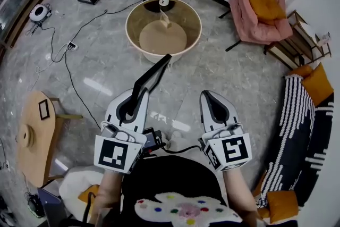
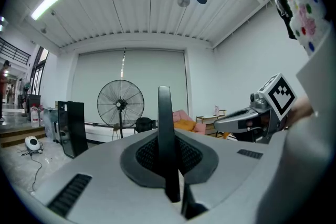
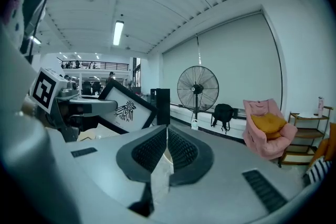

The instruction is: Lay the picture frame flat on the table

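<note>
In the left gripper (image 1: 136, 96) sits the picture frame (image 1: 155, 73)

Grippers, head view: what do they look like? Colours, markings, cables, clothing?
Left gripper and right gripper: white-grey plastic shells, dark teardrop insets behind the jaws. Black-and-white square markers on left cube and right cube. Black cable between them. Person wears a black top.

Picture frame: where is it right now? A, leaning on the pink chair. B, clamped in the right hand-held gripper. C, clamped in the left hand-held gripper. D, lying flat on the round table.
C: the picture frame juts out edge-on from between the closed jaws of the left hand-held gripper, held in the air.
</note>
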